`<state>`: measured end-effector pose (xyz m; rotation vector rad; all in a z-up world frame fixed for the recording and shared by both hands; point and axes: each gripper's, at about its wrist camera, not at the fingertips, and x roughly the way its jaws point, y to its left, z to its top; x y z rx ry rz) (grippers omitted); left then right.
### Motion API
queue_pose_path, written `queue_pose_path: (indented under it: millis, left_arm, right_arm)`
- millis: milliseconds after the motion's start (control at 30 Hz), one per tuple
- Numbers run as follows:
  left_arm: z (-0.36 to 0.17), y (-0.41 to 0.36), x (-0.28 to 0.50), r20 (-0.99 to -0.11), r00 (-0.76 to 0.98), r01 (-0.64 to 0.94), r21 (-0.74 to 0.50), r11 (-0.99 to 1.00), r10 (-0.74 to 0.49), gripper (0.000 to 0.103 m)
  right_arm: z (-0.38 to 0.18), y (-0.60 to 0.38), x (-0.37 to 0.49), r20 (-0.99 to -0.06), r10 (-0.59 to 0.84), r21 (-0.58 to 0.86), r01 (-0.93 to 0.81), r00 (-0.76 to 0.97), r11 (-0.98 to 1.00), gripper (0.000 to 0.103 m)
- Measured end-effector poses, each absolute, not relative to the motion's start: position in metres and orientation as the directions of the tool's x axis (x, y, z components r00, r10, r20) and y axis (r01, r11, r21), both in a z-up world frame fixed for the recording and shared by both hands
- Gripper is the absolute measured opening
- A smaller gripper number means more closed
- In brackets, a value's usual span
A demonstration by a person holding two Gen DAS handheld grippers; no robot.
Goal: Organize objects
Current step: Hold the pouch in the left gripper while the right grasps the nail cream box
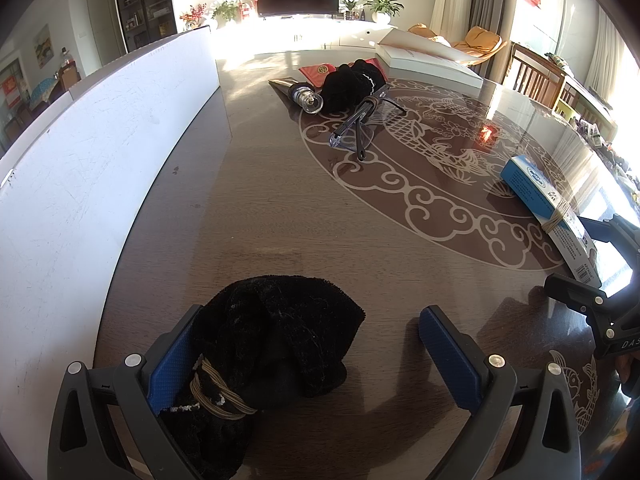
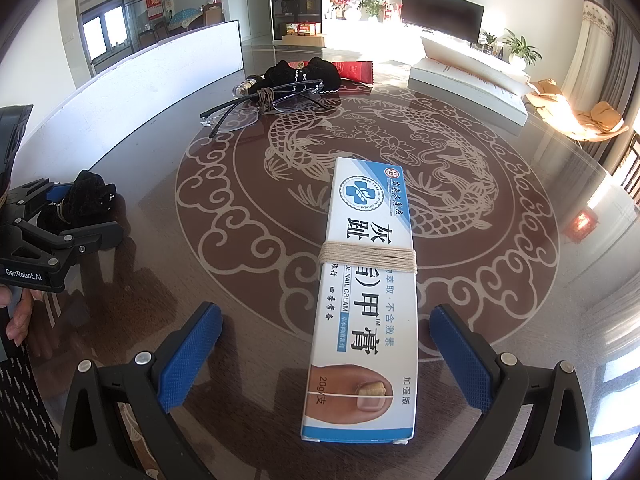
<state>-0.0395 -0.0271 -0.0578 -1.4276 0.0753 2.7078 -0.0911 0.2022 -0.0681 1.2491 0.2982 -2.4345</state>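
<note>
A black velvet pouch (image 1: 276, 340) tied with cord lies on the table between the fingers of my open left gripper (image 1: 312, 356), against the left pad; it also shows in the right wrist view (image 2: 86, 200). A white and blue cream box (image 2: 366, 296) wrapped with string lies on the table between the fingers of my open right gripper (image 2: 326, 356), touching neither pad; it also shows in the left wrist view (image 1: 548, 204). Glasses (image 1: 360, 120) (image 2: 260, 106), a second black pouch (image 1: 352, 84) (image 2: 304, 74) and a small bottle (image 1: 306, 98) lie farther back.
A white board (image 1: 100, 152) stands upright along the table's left side. A thick white book (image 1: 428, 60) (image 2: 468, 84) and a red packet (image 2: 356, 70) lie at the far end. The round brown table (image 2: 240, 292) has a dragon pattern.
</note>
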Motion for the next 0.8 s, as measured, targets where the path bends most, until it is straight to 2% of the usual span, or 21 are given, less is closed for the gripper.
queue_pose_path:
  millis: [600,733,800]
  left_arm:
    - [-0.056,-0.028,-0.036,-0.835,-0.548,-0.105,0.004,-0.994,0.054,0.103]
    - [-0.055,-0.027,-0.036,-0.839,-0.542,-0.111,0.006,-0.994,0.055,0.102]
    - [-0.05,-0.028,-0.033,-0.822,-0.567,-0.113,0.006,-0.994,0.06,0.073]
  right_arm:
    - [-0.068,0.203,-0.091,-0.814,-0.242,-0.009,0.428,-0.528,-0.904,0.103]
    - [-0.066,0.197,-0.103,-0.858,-0.205,-0.009,0.414,-0.471,-0.91,0.103]
    - [-0.064,0.192,-0.112,-0.878,-0.196,-0.002,0.413,-0.436,-0.911,0.103]
